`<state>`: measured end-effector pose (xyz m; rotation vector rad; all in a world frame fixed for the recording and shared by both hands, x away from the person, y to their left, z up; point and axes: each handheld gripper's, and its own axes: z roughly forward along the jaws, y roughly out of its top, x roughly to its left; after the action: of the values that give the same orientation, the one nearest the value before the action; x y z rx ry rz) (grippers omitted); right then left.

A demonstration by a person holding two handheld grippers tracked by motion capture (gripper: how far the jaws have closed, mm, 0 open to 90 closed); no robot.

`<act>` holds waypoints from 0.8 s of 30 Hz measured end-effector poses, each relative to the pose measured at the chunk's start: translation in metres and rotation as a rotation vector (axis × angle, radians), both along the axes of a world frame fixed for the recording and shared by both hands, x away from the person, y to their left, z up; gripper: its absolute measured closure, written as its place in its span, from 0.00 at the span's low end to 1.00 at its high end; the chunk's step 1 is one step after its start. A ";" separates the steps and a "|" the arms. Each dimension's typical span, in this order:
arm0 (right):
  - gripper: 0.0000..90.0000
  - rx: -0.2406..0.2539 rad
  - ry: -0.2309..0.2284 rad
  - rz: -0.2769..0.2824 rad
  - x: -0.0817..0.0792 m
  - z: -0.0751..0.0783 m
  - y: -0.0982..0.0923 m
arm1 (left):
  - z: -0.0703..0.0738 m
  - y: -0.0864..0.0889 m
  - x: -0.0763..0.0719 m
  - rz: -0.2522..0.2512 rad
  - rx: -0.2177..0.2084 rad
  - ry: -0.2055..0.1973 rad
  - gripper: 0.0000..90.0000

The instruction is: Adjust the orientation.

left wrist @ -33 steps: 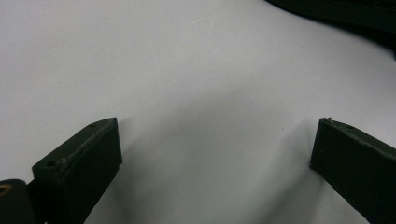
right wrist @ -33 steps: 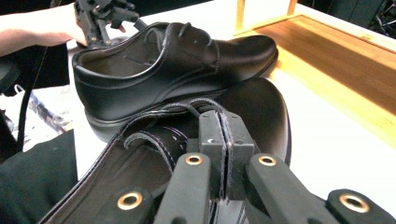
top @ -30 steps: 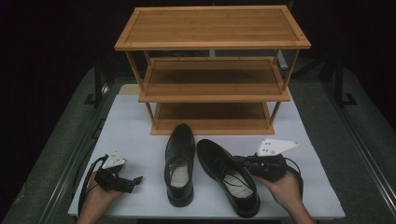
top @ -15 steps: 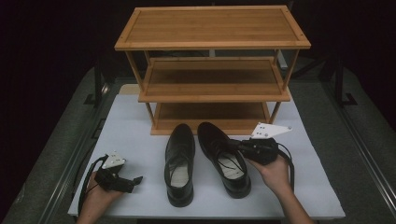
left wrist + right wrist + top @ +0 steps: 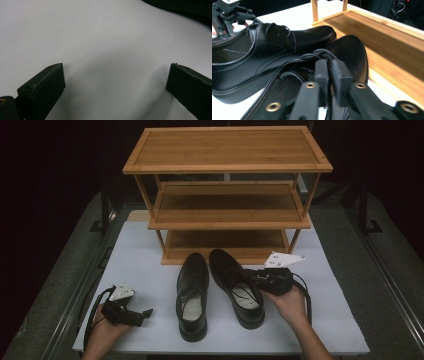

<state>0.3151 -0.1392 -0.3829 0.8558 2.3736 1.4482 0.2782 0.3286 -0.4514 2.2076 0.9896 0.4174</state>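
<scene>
Two black leather lace-up shoes stand side by side on a white mat, toes toward a wooden rack. The left shoe (image 5: 192, 295) (image 5: 287, 42) lies free. My right gripper (image 5: 252, 277) (image 5: 330, 72) comes in from the right and is shut on the side edge of the right shoe (image 5: 227, 262) (image 5: 352, 55) near its laces. Its jaws have just been opening a little, with the leather edge still between the pads. My left gripper (image 5: 142, 312) (image 5: 113, 82) rests on the mat at the front left, open, with nothing between its jaws.
The three-tier bamboo shoe rack (image 5: 227, 210) (image 5: 387, 45) stands at the back of the white mat (image 5: 145, 255), its lowest shelf just beyond the shoe toes. Dark grey table borders run along both sides. In the right gripper view, the left gripper (image 5: 229, 15) is behind the left shoe.
My right hand has carried the right shoe forward toward the rack and turned it from a slant to nearly parallel with the left shoe. The left hand has stayed put.
</scene>
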 end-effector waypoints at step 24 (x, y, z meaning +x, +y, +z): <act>1.00 -0.034 0.102 -0.025 -0.010 -0.047 -0.061 | 0.000 0.000 0.000 -0.001 0.001 0.001 0.01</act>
<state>0.3049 -0.2006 -0.4303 0.9685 2.4442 1.3824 0.2784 0.3287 -0.4513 2.2091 0.9895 0.4161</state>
